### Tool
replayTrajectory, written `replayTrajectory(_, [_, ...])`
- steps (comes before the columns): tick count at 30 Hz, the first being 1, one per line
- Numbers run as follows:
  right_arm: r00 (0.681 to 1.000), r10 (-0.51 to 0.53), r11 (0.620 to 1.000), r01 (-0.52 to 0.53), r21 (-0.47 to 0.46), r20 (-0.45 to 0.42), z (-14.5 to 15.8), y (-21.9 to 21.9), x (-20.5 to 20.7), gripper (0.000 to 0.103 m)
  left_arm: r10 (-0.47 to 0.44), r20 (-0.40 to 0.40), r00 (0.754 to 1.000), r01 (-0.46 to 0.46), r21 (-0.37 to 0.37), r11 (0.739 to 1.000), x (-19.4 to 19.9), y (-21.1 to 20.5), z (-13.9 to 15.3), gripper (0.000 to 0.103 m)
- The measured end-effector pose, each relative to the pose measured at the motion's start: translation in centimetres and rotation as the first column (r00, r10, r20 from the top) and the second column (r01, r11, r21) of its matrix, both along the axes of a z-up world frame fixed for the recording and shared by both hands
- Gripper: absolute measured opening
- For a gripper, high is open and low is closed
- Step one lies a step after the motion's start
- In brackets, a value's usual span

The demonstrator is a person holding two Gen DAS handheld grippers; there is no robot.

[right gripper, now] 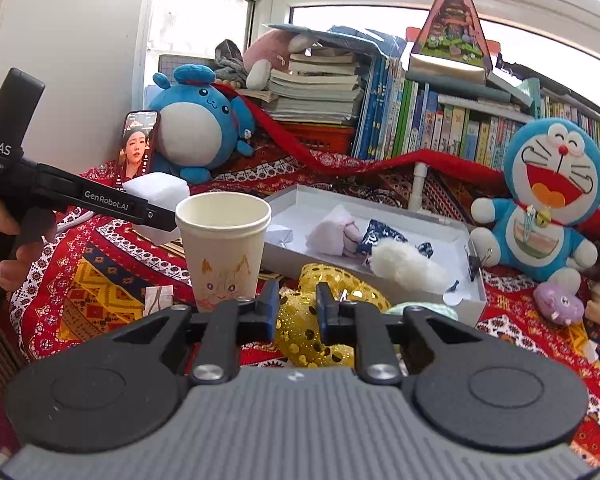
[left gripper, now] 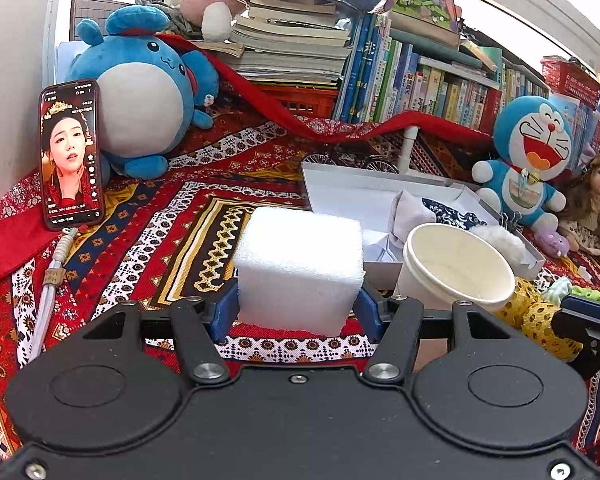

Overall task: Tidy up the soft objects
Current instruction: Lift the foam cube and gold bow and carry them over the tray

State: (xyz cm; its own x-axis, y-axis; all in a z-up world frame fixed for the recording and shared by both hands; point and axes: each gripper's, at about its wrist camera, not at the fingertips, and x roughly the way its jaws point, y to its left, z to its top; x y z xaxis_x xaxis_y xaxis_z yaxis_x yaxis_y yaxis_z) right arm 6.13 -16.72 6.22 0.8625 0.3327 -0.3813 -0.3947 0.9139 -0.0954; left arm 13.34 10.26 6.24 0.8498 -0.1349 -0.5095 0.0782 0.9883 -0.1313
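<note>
Everywhere underfoot of the objects runs a red patterned cloth [left gripper: 228,168], covering the whole work surface and rising at the back over a ledge. Behind it, under bright windows, stand a row of upright books [right gripper: 452,128] and a leaning stack of paperbacks [left gripper: 292,48]. A round blue plush [left gripper: 140,92] sits at the back left corner with a lit phone [left gripper: 70,154] propped against it; a blue cat plush [right gripper: 544,196] sits at the back right.

The left gripper [left gripper: 298,312] pinches a white foam block [left gripper: 298,264] between its blue pads, the block standing near the front middle of the cloth. Just right of it stands a paper cup [right gripper: 224,248], and behind that lies a shallow white box [right gripper: 476,300] holding pale cloth, a dark patterned piece and a white fluffy ball [right gripper: 404,264].

The right gripper [right gripper: 298,312] has its fingers drawn in on a gold sequined fabric [right gripper: 300,336], which is bunched on the cloth at the front, beside the box's near wall.
</note>
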Motion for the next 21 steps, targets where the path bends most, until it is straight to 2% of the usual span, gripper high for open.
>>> replayTrajectory(6, [1.000,-0.011,1.000,0.011,-0.014,0.013,0.3,0.0,0.1,0.021,0.003,0.003,1.000,-0.003,-0.006,1.000,0.1,0.1,0.2,0.058])
replayTrajectory(8, [1.000,-0.010,1.000,0.009,-0.026,-0.017,-0.1,0.0,0.4,0.032,0.002,0.002,1.000,-0.002,-0.010,1.000,0.1,0.1,0.2,0.058])
replayTrajectory(9, [1.000,-0.014,0.999,0.013,-0.033,-0.023,-0.4,0.1,0.5,0.045,0.002,0.002,1.000,-0.002,-0.010,1.000,0.1,0.1,0.2,0.058])
replayTrajectory(11, [0.999,-0.024,0.998,0.022,-0.051,-0.040,-1.1,0.3,0.6,0.051,0.002,0.002,1.000,-0.002,-0.008,1.000,0.1,0.1,0.2,0.058])
replayTrajectory(12, [0.998,-0.037,0.998,0.034,-0.055,-0.044,-1.4,0.3,0.6,0.061,0.003,0.002,1.000,-0.002,-0.007,1.000,0.1,0.1,0.2,0.058])
replayTrajectory(13, [0.998,-0.050,0.997,0.047,-0.057,-0.048,-1.7,0.2,0.7,0.066,0.003,0.001,1.000,-0.003,-0.007,1.000,0.2,0.1,0.2,0.058])
replayTrajectory(14, [0.997,-0.058,0.997,0.055,-0.060,-0.052,-1.9,0.2,0.8,0.066,0.004,0.000,1.000,-0.004,-0.007,1.000,0.2,0.2,0.2,0.058])
replayTrajectory(16, [0.995,-0.081,0.995,0.078,-0.062,-0.054,-2.2,0.1,1.0,0.078,0.006,-0.001,1.000,-0.006,-0.009,1.000,0.1,0.2,0.1,0.058])
replayTrajectory(21, [0.988,-0.094,0.994,0.087,-0.065,-0.119,-3.0,0.0,1.8,0.080,0.009,-0.008,1.000,-0.009,-0.016,1.000,0.2,0.2,-0.1,0.058])
